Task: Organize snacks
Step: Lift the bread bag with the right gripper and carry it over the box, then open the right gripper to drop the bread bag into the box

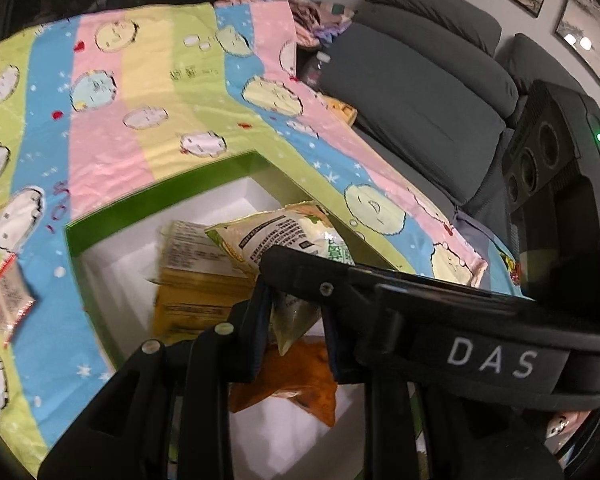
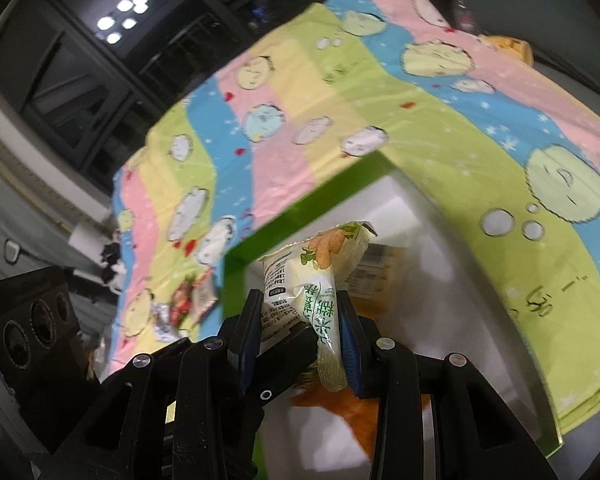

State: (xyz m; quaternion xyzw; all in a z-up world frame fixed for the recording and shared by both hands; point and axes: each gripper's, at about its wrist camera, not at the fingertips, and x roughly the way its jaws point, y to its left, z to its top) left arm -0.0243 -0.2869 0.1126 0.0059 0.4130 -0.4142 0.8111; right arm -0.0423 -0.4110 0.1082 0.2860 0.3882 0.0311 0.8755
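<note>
Both grippers are clamped on one pale green bag, and it hangs right over the box. Right gripper (image 2: 300, 336) has its blue pads squeezed on the bag (image 2: 320, 276) near its lower end, the film bunched and creased between them, the puffed top standing up ahead of the fingers. Left gripper (image 1: 292, 320) pinches a thin corner of the same bag (image 1: 284, 240), jaws nearly together on just the seam.

It looks light, this one: soft crinkly film, air inside, probably brittle snacks. So a hard squeeze on the belly could crush the contents. The flat sealed ends are the safer hold, though glossy film can slip from a narrow pinch.

Below sits the box (image 1: 148, 196), green rim, white inside, resting on a striped cartoon cloth (image 1: 140, 100) over the desk. Already in it: a yellow pack (image 1: 196, 292) and an orange bag (image 1: 300, 380) directly under the grippers. Off to the left on the cloth, red wrapped snacks (image 1: 4, 300) wait loose. Beyond the desk, a grey sofa (image 1: 420, 80).
</note>
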